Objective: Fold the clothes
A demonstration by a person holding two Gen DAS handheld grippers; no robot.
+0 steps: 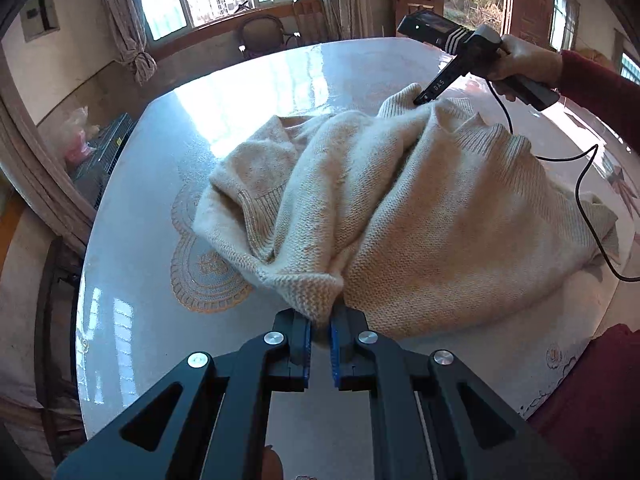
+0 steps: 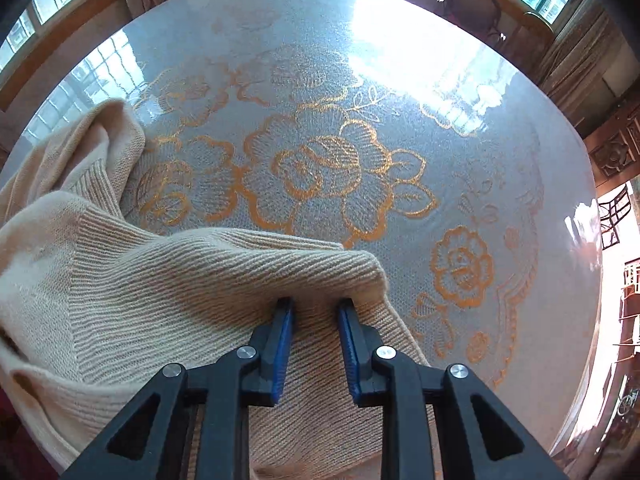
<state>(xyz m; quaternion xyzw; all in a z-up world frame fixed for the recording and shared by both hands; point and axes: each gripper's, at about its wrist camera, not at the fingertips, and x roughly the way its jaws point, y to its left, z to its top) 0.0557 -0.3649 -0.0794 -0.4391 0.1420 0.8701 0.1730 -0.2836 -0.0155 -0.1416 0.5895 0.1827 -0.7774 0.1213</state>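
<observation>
Barely begun: sweater [image 1: 400, 208] bunched unfolded on the table [image 1: 160, 184], one corner pinched tight in left gripper [image 1: 320, 322], ribbed hem between the part-open jaws of right gripper [image 2: 314, 306], whether gripped unclear; all folds left.

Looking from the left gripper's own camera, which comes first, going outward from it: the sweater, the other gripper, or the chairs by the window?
1. The sweater: a fold sits right between the left gripper's fingers.
2. The right gripper: across the sweater, upper right, over its far edge.
3. The chairs: beyond the table, under the window.
</observation>
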